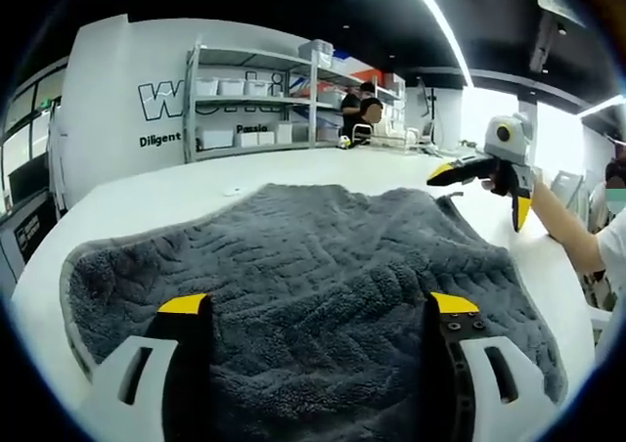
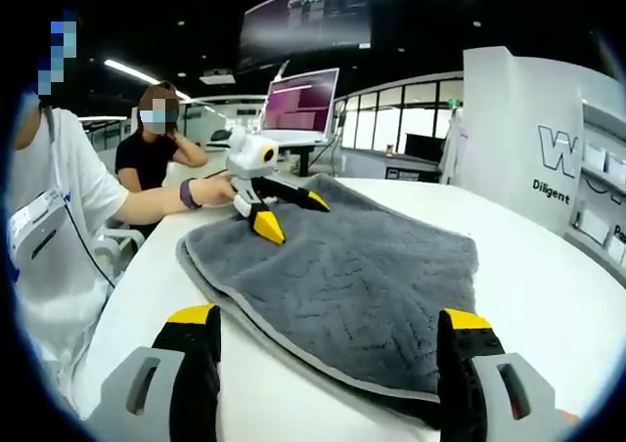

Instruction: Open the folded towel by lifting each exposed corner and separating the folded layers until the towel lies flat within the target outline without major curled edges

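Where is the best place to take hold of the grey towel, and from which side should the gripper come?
Probably the towel corner nearest the right gripper, approached low from the table edge. There the layered hem is exposed and overhangs nothing, so one jaw could slide under the top layer.

Both tongs are spread wide right now. Left tongs [image 1: 318,305] hang low with nothing gripped, right tongs [image 2: 333,317] same deal, each held out on an outstretched arm.
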